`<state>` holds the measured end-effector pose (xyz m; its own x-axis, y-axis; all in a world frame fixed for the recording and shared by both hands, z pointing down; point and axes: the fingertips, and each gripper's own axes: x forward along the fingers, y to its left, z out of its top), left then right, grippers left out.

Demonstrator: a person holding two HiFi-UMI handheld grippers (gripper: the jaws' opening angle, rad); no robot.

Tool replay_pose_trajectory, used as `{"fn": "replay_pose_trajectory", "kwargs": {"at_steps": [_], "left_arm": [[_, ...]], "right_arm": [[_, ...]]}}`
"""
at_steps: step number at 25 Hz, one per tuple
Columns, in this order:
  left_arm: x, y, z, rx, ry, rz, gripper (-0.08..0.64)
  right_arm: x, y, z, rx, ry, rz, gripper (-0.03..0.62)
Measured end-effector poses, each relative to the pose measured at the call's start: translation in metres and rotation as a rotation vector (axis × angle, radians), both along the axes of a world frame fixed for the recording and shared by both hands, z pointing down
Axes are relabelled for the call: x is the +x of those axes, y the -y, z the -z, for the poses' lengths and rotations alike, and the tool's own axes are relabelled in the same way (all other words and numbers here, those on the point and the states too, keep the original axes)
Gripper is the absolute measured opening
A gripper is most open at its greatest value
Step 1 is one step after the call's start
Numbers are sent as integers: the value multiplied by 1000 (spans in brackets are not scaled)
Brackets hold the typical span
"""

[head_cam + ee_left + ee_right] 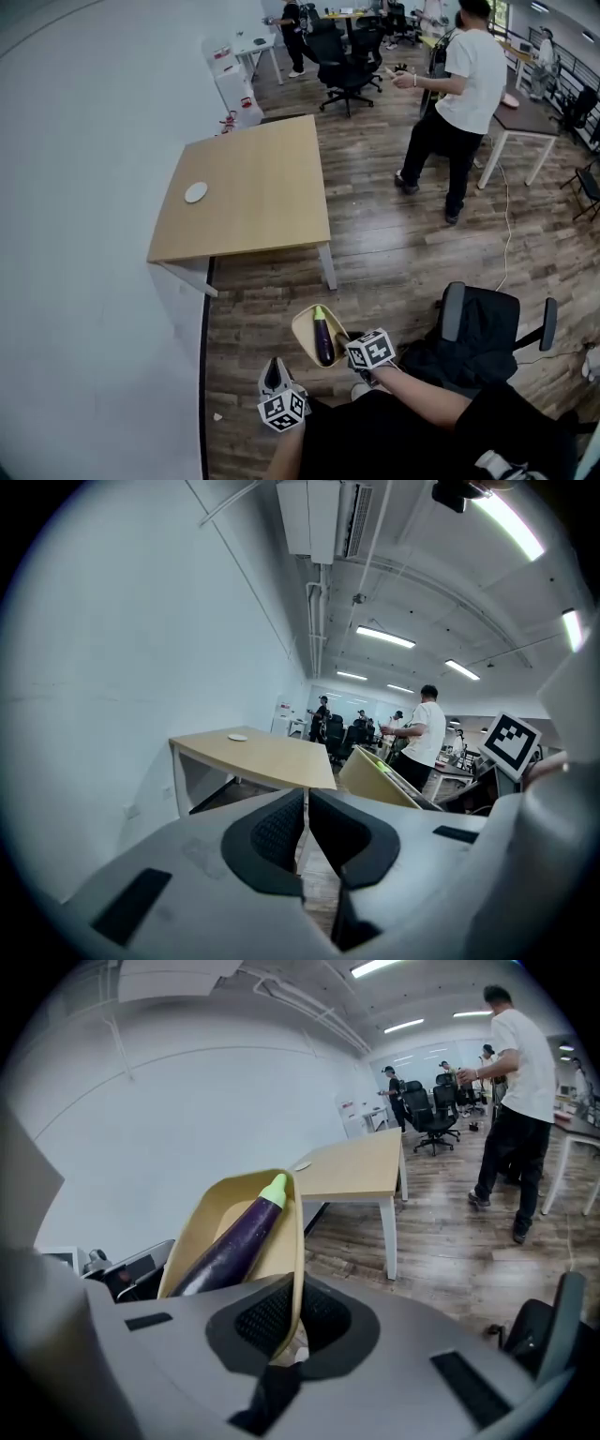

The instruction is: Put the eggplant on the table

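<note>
The right gripper (292,1324) has its jaws clenched on the thin rim of a tan tray (199,1234), with the pads pressed on either side of the wall. The left gripper (307,829) has its jaws drawn together with only a slit between them and nothing in it.

One eggplant (228,1244), purple with a pale green cap, lies inside the tray, which is held above the wood floor (403,253) and well apart from the counter (267,202). There is one counter, and it carries one small white disc (196,192). One person (466,98) stands beyond the counter.
</note>
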<state>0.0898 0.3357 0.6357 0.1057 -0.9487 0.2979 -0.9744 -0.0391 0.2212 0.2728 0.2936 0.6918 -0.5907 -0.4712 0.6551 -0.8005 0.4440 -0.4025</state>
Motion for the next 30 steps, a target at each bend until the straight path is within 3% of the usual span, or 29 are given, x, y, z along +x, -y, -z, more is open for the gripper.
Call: {"fn": "replay_pose_trajectory", "kwargs": {"at_steps": [12,22,30], "left_arm": [[-22,20,3,7,11,32,25],[-85,89,-6,-14,-17,45,25],[-149,167,-4,-19,-42,8,25]], "right_arm": [[-25,29,-8,-2,-15,21,61],[-88,96,-14,-28,-61,39,61],[-155,169,-10,-37,-109,42,61]]}}
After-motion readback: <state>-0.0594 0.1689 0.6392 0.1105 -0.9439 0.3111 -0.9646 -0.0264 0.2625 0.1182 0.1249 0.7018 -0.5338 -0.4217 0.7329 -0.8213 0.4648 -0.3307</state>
